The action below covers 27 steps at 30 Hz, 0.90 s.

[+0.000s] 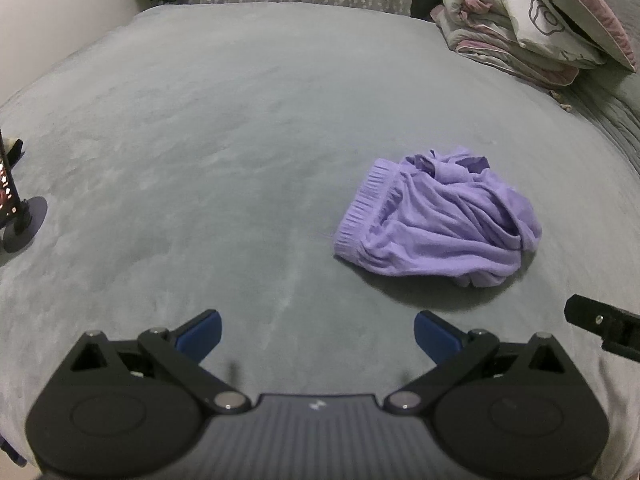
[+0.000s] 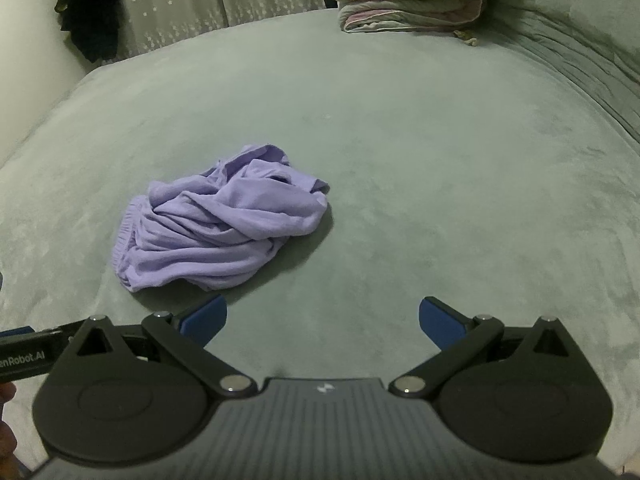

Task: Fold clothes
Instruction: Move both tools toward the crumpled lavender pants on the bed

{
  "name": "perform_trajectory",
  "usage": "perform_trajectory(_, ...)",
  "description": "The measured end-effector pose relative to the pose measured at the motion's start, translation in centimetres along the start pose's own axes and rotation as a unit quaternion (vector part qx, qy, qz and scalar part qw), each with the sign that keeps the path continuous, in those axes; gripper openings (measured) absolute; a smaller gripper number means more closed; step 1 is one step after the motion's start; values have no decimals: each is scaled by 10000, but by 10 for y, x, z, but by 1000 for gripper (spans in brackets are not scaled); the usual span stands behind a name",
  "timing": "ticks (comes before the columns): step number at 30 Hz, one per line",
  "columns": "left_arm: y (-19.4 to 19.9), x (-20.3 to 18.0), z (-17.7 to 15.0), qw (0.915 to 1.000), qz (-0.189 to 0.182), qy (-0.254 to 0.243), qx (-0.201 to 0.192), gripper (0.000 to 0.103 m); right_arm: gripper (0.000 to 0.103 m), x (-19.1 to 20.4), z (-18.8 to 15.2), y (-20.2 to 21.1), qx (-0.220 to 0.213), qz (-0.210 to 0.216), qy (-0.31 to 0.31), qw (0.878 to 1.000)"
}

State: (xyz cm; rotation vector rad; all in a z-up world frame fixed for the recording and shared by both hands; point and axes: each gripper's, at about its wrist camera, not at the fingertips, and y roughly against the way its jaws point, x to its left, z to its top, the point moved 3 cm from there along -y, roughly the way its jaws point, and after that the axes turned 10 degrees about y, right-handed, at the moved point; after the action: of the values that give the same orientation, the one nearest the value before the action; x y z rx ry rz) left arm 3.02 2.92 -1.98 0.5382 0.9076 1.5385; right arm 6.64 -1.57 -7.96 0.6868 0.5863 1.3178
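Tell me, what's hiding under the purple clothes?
The crumpled purple garment lies straight on the grey bed cover, with bare cover all around it. Its bunched folds hide whatever might sit beneath, so I cannot see if anything is tucked under.

A crumpled garment (image 1: 436, 216) lay on the bed (image 1: 200, 140), ahead and to the right of the left gripper (image 1: 318, 334) and ahead and to the left of the right gripper (image 2: 323, 322), touching neither. Folded bedding (image 1: 532, 28) was stacked at the far right corner, well behind the garment. A curtain (image 2: 208, 4) hung beyond the far edge. At the left edge stood what might have been a phone stand (image 1: 18, 216).
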Motion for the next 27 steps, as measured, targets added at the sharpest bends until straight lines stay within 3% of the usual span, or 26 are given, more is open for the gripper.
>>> perform_trajectory(9, -12, -7, 19, 9998, 59, -163, 113, 103, 103, -2, 23, -10, 312, 72, -196, 9993)
perform_trajectory(16, -28, -14, 37, 9994, 120, -308, 134, 103, 103, 1, 53, -28, 280, 28, 193, 9994)
perform_trajectory(27, -68, -18, 32, 9988, 116, -350, 333, 103, 103, -8, 45, -78, 787, 441, 123, 9958)
